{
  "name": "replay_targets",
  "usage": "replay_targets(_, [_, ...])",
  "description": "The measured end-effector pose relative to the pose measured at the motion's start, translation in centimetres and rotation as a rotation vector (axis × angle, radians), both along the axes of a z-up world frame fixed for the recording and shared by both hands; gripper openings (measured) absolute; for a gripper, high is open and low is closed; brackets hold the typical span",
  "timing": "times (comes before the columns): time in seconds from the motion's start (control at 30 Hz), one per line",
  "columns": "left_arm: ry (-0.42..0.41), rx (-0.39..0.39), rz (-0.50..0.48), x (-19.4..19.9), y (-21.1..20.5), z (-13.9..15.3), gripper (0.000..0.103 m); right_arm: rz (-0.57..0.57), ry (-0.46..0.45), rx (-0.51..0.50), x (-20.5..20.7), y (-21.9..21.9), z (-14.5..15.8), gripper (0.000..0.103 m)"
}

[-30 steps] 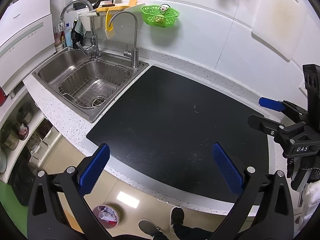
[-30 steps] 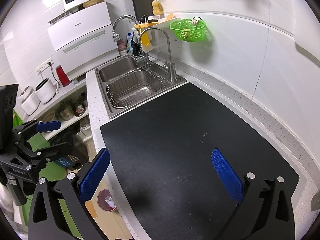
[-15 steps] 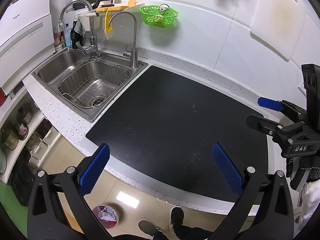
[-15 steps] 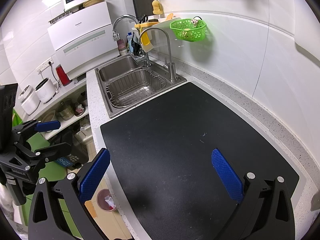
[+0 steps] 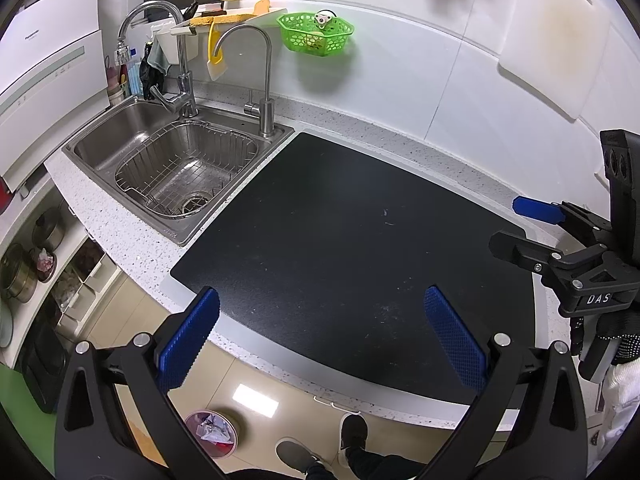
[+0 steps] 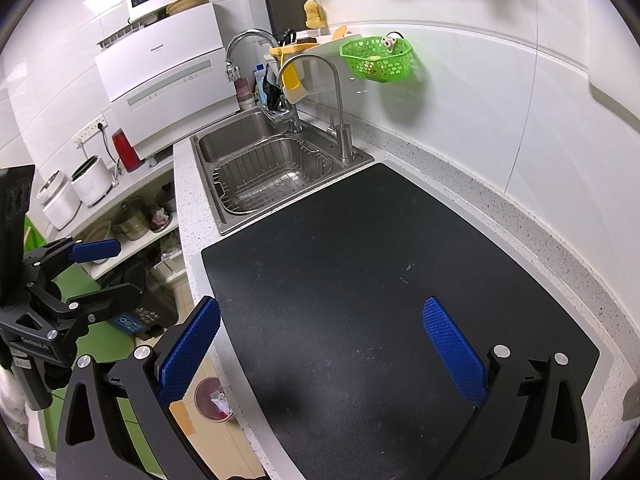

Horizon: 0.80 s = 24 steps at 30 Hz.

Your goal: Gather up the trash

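Mat clear — collection apparently finished.
Left gripper (image 5: 320, 332) and right gripper (image 6: 320, 344) both hung spread, empty, over bare mat (image 5: 340, 240); bin (image 5: 211, 434) at 7 o'clock held scraps.

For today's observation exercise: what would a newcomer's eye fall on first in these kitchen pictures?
A big black mat covers the counter, bare but for tiny specks. A bright green basket hangs on the white wall behind the steel sink. The left gripper and right gripper hover open above the mat.
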<state>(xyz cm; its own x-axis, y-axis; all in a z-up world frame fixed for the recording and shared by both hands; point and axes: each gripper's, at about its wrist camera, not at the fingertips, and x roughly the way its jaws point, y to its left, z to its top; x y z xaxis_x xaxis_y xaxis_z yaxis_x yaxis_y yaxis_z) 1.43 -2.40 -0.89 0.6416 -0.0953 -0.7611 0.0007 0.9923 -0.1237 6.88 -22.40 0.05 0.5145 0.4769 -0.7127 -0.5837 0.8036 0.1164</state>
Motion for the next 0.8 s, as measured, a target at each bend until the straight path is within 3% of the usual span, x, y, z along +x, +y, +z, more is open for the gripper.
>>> replay_targets(0.8, [0.003,-0.002,0.000,-0.13,-0.16,0.10,0.100,0.001,0.000,0.001,-0.29,-0.22,-0.12,0.097])
